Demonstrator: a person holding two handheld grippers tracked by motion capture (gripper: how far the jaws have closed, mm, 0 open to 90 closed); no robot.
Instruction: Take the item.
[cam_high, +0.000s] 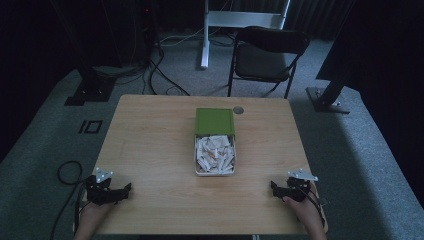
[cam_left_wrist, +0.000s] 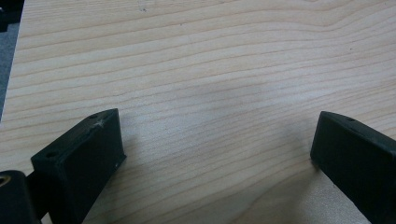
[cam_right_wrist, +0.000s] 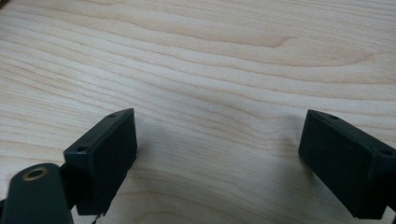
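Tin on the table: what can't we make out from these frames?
- Tin, high view: the white pieces inside are too small and dim to identify or count.
- Green lid, high view: covers the tin's far end, hiding what lies beneath.
- Small round thing beside the lid: too small to identify.

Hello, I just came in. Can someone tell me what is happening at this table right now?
A person sits at a wooden table with a two-jaw gripper in each hand. The left gripper and the right gripper rest near the front edge, far apart, both with jaws open and nothing between them. In the middle stands a small tin box full of white paper-like pieces, its green lid open behind it. Neither gripper touches the box; the work on it seems not yet begun.
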